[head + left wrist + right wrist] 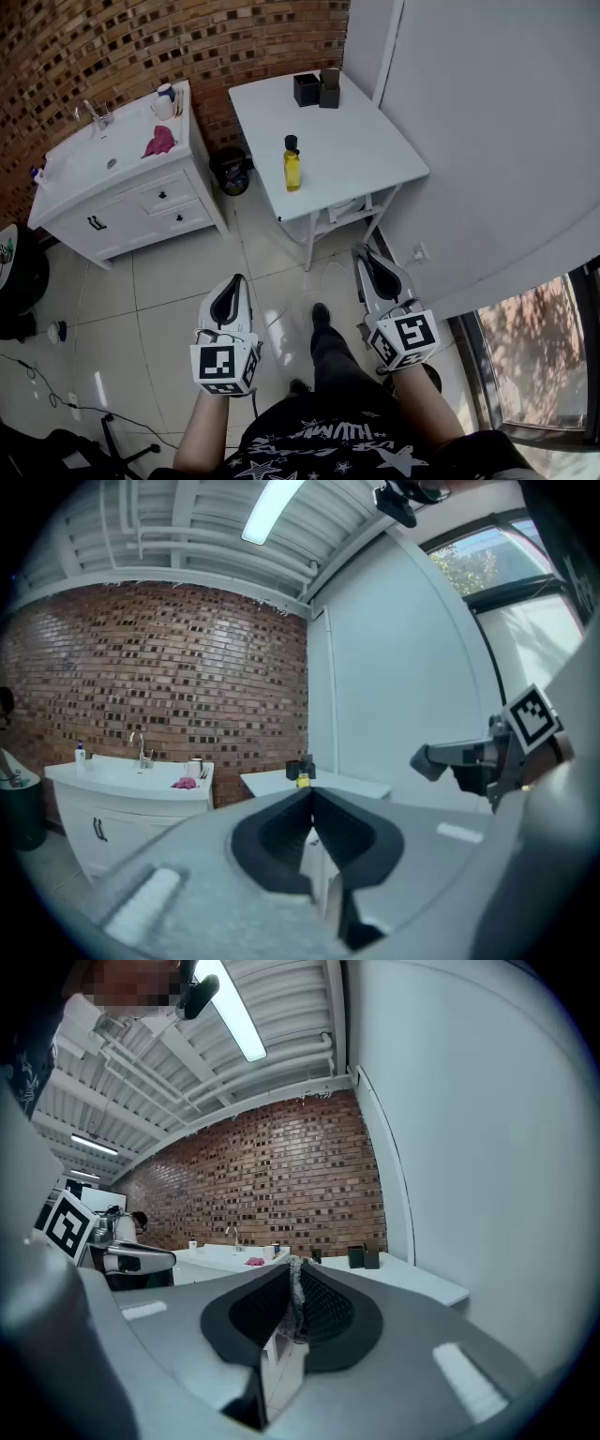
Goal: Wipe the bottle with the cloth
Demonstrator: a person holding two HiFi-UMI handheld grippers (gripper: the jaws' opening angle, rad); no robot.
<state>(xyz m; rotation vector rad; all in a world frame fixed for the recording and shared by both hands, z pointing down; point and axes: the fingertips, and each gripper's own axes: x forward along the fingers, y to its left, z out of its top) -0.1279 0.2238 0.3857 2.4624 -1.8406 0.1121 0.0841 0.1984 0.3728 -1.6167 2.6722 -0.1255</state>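
A yellow bottle (292, 166) with a black cap stands upright on the white table (366, 150), near its front left edge. A pink cloth (159, 142) lies on the white sink counter (84, 169) to the left. Both grippers hang low over the tiled floor, well short of the table. My left gripper (238, 279) is shut with nothing in it. My right gripper (359, 251) is shut and empty too. In the left gripper view the bottle (303, 780) peeks just over the closed tips (311, 790), and the cloth (184, 783) shows further left. In the right gripper view the cloth (254, 1261) sits left of the tips (293, 1263).
Two black boxes (317, 89) stand at the table's far end. A mug (165, 99) and a faucet (94, 113) are on the sink counter. A dark bin (232, 172) sits between vanity and table. A white wall runs along the right; the person's legs are below.
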